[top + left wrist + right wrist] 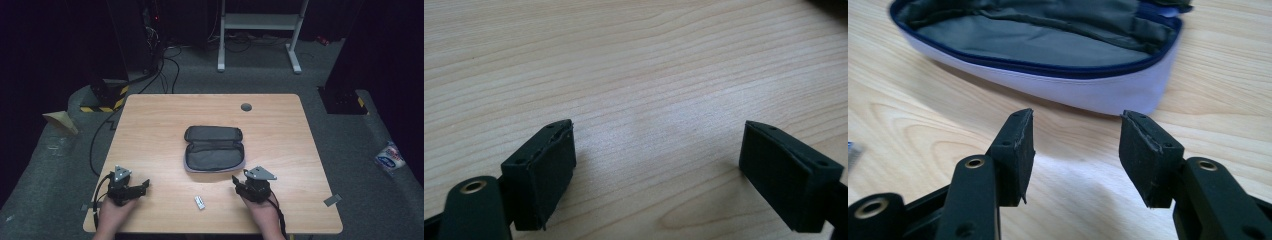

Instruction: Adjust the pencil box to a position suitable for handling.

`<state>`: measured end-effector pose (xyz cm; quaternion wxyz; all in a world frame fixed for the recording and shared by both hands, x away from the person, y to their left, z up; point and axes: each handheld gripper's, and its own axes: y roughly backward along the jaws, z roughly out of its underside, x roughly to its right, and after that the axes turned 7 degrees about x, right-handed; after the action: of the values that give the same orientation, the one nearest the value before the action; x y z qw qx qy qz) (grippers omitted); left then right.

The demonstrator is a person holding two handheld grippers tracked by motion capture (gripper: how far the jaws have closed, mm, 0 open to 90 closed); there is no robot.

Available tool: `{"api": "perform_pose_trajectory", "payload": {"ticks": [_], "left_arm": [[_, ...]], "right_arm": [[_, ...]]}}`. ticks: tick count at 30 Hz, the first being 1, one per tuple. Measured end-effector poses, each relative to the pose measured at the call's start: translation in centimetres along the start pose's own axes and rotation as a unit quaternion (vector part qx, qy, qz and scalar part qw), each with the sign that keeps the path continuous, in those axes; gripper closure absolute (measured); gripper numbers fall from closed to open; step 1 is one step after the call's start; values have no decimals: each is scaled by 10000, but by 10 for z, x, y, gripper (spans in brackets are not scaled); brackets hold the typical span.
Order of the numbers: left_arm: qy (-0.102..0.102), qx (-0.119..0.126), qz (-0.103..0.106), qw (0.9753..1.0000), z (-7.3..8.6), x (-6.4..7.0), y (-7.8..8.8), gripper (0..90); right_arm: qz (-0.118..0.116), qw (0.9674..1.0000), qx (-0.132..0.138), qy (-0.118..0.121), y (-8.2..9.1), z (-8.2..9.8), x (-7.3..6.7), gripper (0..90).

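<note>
High view: both my grippers, left (136, 189) and right (241, 182), rested near the desk's (150, 130) front edge, jaws spread, empty. Open pouch (214, 148) lay mid-desk. Nothing started; next probably reaching the small packet (200, 202).

Both handheld units are all black, chunky little blocks. The left gripper (145, 187) and the right gripper (235, 181) each carry a grey three-cornered plate on top, and a black cable trails back from each toward the wrist. Up close the jaws are flat wedge-shaped blocks faced with dark pads (1024, 150), a bit rough at the edges, on arms with brass-ringed holes. Hands and forearms look bare, no sleeves showing.
</note>
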<state>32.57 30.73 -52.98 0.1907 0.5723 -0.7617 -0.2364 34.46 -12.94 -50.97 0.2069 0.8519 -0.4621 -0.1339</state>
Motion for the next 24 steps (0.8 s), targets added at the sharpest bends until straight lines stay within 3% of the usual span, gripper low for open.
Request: {"api": "perform_pose_trajectory", "payload": {"ticks": [5, 12, 24], "left_arm": [[-92, -20, -73, 9999, 0, 2, -1, 153], [-166, -31, 5, 9999, 0, 2, 0, 156], [-192, -21, 15, 9998, 0, 3, 0, 157]], "right_arm": [[-142, 9998, -37, 111, -4, 0, -10, 477], [-333, 9989, -147, 290, -12, 1, -29, 478], [-551, 9974, -213, 404, -17, 2, -41, 472]]}}
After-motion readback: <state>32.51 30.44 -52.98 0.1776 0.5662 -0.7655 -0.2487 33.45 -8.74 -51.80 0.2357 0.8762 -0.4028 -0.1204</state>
